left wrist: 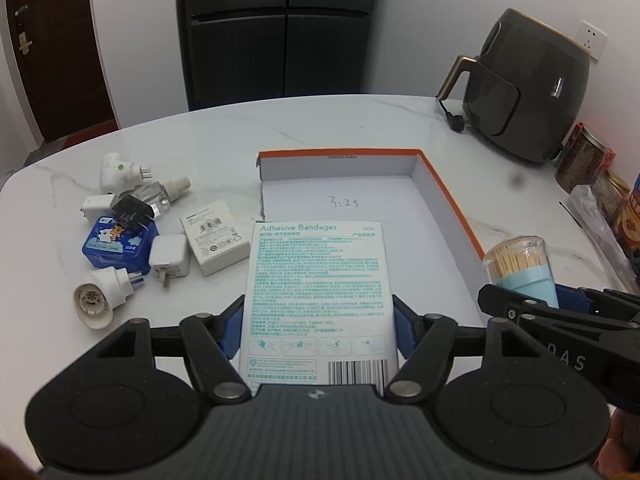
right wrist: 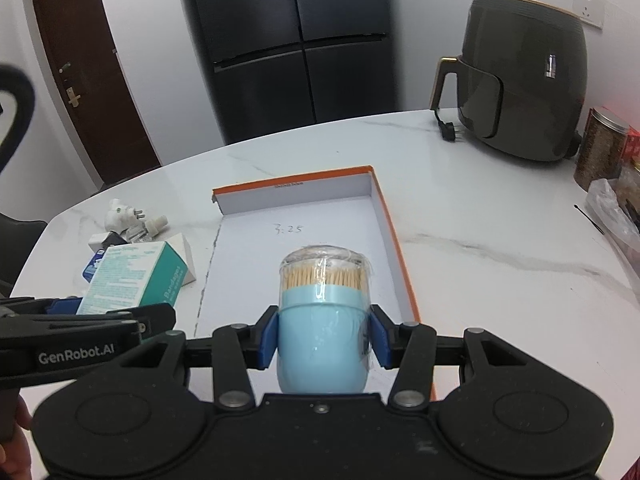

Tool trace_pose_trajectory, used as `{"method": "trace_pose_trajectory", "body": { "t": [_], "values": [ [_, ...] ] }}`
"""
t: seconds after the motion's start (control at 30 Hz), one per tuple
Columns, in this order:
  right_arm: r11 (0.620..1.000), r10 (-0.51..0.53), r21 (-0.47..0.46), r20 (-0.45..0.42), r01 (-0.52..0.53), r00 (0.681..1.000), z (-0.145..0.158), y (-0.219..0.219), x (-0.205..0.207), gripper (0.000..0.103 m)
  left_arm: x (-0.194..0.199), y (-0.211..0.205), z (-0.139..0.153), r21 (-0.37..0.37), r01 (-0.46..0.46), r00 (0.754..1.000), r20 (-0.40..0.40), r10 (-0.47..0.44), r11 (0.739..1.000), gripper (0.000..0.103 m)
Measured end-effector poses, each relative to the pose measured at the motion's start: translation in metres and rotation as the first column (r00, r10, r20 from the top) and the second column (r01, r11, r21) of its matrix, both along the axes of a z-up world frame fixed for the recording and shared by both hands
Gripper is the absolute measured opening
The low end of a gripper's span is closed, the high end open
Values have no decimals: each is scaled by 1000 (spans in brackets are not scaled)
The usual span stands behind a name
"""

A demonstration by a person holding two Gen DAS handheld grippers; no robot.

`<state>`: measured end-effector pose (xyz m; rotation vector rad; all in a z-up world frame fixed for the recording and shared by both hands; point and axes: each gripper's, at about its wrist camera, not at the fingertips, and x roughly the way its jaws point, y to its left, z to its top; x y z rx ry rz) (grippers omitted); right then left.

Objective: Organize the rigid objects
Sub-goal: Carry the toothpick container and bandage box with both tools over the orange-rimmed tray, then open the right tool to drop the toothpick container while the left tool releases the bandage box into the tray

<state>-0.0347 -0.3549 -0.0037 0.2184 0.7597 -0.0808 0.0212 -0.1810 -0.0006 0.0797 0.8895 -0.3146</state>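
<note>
Marble-patterned white tabletop (left wrist: 328, 128) is carrying everything, with a dark air fryer (left wrist: 532, 84) sitting at its far right corner. Next in size, a shallow orange-edged white box lid (left wrist: 448, 196) is lying open-side up near the middle. The left gripper (left wrist: 318, 330) is clamping a box of adhesive bandages (left wrist: 316, 284) by its two long sides, holding it over the lid's near left corner, printed back facing the camera. The right gripper (right wrist: 324, 338) is squeezing a blue toothpick holder (right wrist: 322, 320) with a clear cap, keeping it upright above the lid's near end. Left of the lid, small pieces are lying clustered on the table: a white carton (left wrist: 214, 240), a blue tin (left wrist: 116, 244), white plug adapters (left wrist: 170, 260) and a black charger (left wrist: 130, 210).
</note>
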Motion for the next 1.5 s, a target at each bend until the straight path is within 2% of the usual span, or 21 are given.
{"method": "trace_pose_trajectory", "body": {
  "t": [1.3, 1.43, 1.5],
  "values": [
    [1000, -20, -12, -79, 19, 997, -25, -16, -5, 57, -7, -19, -31, 12, 5, 995, -95, -4, 1000, 72],
    [1000, -3, 10, -88, 4, 996, -27, -17, -5, 58, -7, -21, -35, 6, 10, 994, -106, -10, 1000, 72],
    [1000, -8, -7, -76, 7, 997, -25, -15, -7, 60, -7, -22, -36, -5, 12, 994, -108, -13, 1000, 68]
  ]
}}
